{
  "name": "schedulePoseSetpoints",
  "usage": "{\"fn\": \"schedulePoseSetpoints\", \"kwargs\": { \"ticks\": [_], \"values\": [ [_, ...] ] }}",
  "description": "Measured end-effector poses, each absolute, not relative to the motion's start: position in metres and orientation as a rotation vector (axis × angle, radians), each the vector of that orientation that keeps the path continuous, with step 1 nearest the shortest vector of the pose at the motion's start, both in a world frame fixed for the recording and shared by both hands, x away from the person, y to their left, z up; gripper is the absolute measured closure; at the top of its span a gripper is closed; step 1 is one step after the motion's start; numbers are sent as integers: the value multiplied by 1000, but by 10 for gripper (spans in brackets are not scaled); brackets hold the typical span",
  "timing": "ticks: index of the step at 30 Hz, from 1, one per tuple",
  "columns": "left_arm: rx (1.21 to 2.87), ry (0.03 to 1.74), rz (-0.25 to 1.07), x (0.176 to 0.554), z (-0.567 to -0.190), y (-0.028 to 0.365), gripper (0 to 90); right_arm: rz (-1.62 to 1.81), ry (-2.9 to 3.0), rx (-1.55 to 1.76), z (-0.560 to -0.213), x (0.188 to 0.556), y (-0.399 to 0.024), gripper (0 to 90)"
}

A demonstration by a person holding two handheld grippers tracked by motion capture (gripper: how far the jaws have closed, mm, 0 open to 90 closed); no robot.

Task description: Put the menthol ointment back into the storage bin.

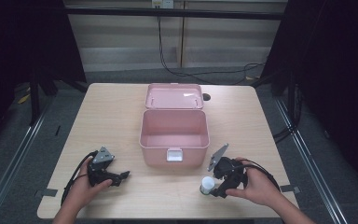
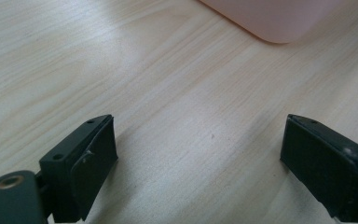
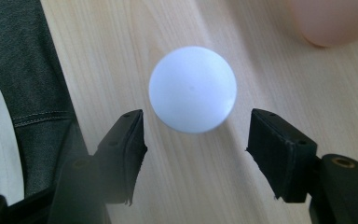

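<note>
Pale wood tabletop fills my working area, with dark curtains at either side. My right gripper has its jaws spread wide, the white ball sitting just past the tips, untouched as far as I can see. From above, that ball lies near the table's front edge, beside the right gripper. My left gripper is spread too, over bare wood. Between them stands an open pink box, lid tipped back.
</note>
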State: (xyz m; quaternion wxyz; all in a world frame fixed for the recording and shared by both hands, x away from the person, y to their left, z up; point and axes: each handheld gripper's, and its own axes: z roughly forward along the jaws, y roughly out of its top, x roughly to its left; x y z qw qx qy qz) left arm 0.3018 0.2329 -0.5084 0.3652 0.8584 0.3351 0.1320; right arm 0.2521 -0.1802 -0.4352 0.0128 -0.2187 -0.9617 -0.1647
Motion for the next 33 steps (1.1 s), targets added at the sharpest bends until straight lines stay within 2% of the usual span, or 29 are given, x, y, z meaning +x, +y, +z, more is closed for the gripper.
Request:
{"fn": "schedulePoseSetpoints", "kwargs": {
  "ticks": [24, 33],
  "values": [
    [2210, 858, 339, 302, -508, 233, 98, -387, -2994, -632, -431, 262, -156, 499],
    [2210, 858, 339, 302, -508, 233, 98, -325, -2982, -610, -427, 263, -150, 507]
  ]
}}
